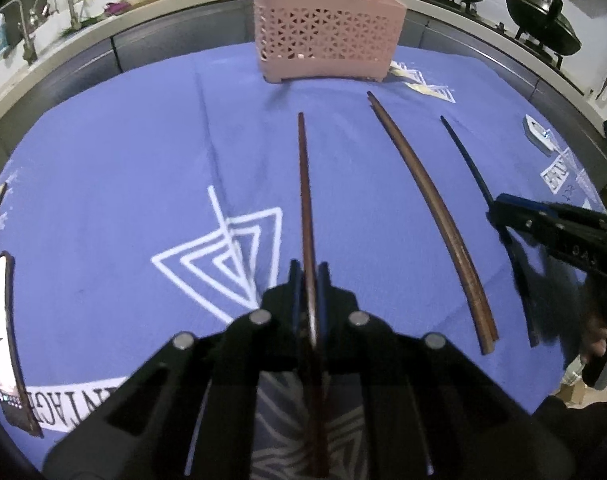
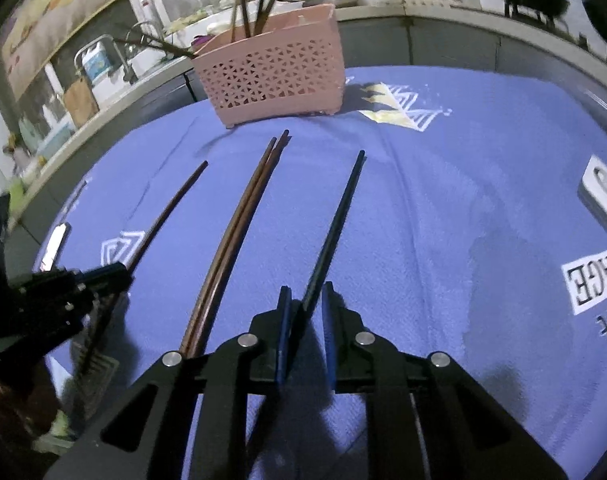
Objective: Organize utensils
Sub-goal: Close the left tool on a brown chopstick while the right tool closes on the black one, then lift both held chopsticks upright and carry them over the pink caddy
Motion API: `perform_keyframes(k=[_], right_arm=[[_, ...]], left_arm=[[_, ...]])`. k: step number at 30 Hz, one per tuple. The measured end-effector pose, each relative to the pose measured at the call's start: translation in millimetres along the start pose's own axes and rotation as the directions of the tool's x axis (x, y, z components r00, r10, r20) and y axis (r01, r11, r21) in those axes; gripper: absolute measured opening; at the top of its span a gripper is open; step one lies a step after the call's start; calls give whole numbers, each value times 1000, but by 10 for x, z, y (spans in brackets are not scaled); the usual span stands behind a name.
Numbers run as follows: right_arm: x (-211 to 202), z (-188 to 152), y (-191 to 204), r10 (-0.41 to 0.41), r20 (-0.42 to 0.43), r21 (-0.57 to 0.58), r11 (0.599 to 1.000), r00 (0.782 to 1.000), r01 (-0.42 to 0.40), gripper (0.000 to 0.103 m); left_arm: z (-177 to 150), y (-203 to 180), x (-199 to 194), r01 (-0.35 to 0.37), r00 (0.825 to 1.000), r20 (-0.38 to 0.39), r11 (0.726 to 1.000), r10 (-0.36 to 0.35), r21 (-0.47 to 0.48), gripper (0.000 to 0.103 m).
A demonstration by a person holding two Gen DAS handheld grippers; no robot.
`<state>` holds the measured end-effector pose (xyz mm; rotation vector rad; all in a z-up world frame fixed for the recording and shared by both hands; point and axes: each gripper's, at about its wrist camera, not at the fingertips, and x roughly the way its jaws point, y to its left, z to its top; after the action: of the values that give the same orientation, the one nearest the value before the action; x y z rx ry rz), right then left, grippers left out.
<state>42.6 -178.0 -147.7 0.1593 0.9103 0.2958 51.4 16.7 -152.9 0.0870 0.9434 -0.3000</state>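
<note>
The pink perforated plastic utensil basket (image 1: pixel 327 36) stands at the top centre of the left wrist view on the blue printed tablecloth (image 1: pixel 123 152), already holding several dark sticks upright, so part of the sorting looks done. In front of it, four loose pieces remain: a single reddish-brown wooden chopstick (image 1: pixel 305 184) running down the middle of the frame, a pair of brown wooden chopsticks (image 1: pixel 431 208) lying together to its right, and a thin dark blue chopstick (image 2: pixel 335 220) further right again. The left gripper (image 1: pixel 308 280) has its jaws pressed tight on the reddish-brown one near its thick end. The right gripper (image 2: pixel 306 300) straddles the dark blue chopstick with its jaws drawn in, one pad against it, a narrow gap at the other, so it is not clamped that I can see. The brown pair lies untouched between them. I'd judge the job roughly half finished, with all four still to go into the basket.
</note>
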Motion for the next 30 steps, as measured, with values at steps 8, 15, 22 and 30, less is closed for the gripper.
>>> perform_keyframes(k=[8,15,22,30], right_arm=[[131,261,-69,33,-45,42,999,998,-31,16],[305,552,-66,16,-65,8,1000,998,-15,16],[482,761,-26,8,-75,-31,999,997,-11,16],[353,750,34,41,-39,-59,997,998,-43,6]], left_arm=[[314,32,200,28,1000,8,1000,-28,12,48],[612,105,368,18,1000,-3,1000,-18,7,47],[762,-30,505,-54,999,7,995,53,78,33],[836,10,468,13,1000,1,1000,-13,8,5]])
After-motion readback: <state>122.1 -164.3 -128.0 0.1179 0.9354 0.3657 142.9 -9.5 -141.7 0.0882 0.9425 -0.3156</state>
